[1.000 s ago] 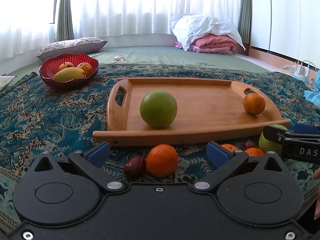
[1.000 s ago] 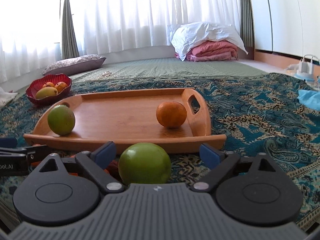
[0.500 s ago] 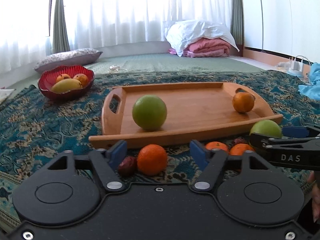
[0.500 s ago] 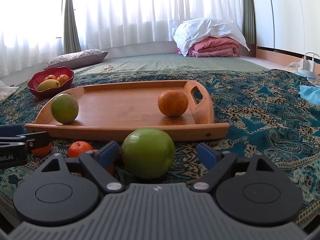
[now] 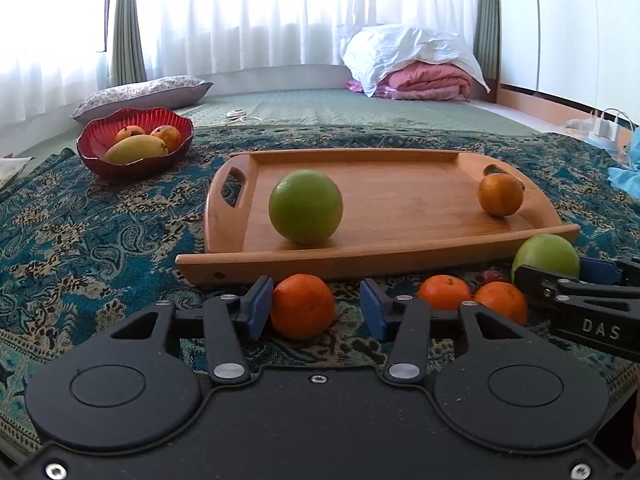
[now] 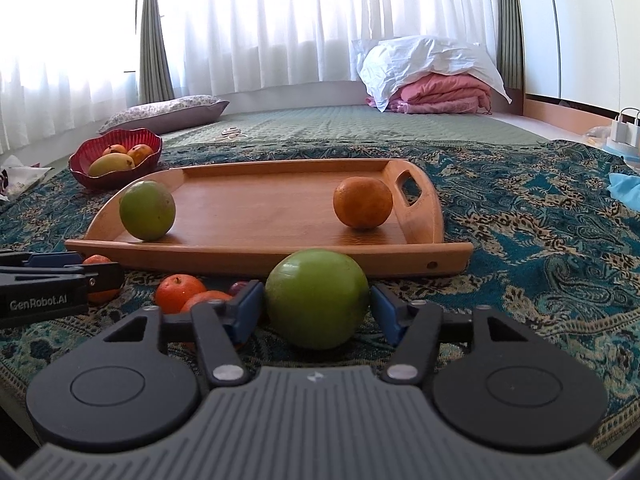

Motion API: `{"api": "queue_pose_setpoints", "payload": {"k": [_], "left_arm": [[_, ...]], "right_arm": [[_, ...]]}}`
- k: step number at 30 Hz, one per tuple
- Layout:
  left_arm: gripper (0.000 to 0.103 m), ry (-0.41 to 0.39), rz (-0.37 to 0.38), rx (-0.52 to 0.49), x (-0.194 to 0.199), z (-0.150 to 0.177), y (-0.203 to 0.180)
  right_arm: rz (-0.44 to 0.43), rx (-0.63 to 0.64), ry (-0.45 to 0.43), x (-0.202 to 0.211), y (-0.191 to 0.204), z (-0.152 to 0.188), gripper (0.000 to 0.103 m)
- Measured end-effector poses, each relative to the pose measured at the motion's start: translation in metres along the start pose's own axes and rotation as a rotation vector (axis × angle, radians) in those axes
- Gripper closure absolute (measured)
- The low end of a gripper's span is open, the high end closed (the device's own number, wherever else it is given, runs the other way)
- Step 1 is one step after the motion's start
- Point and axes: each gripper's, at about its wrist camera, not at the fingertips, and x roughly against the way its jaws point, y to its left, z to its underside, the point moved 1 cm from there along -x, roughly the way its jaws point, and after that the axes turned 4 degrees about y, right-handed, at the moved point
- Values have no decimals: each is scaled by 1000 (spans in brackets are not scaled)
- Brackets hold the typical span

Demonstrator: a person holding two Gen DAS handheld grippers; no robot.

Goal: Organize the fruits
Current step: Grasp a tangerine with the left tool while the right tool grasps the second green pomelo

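A wooden tray [image 5: 400, 184] is seen on the patterned blanket [image 5: 100, 232], and two fruits are already set in it: a green fruit [image 5: 305, 206] toward the 9 o'clock end and an orange [image 5: 500, 194] toward the 3 o'clock end, well apart. A red bowl [image 5: 132, 160] with a mango and two smaller fruits is placed beyond the tray at 10 o'clock.

Several fruits are left on the blanket just in front of the tray's near rim. A mandarin [image 5: 303, 306] is bracketed by the left tool [image 5: 316, 306], whose jaws are closing; the 9 o'clock pad appears to touch the peel, while a gap is seen at the 3 o'clock pad, so no pinch is made yet. A second green fruit [image 6: 317, 298] lies between the pads of the right tool [image 6: 317, 306], whose jaws are also closing; the pads look very near or just touching, and a firm grip cannot be confirmed.

Two more mandarins [image 5: 472, 296] and a small dark fruit, partly hidden, are left between the two tools.

The task is judged to be under halfway: two fruits placed, two about to be lifted, at least three untouched.
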Motion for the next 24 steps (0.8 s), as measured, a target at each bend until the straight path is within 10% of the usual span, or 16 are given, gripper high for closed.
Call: {"api": "queue_pose_setpoints", "payload": {"k": [24], "left_arm": [[68, 41, 2, 14, -27, 1, 8]], "right_arm": [[-13, -31, 26, -9, -4, -7, 38]]}}
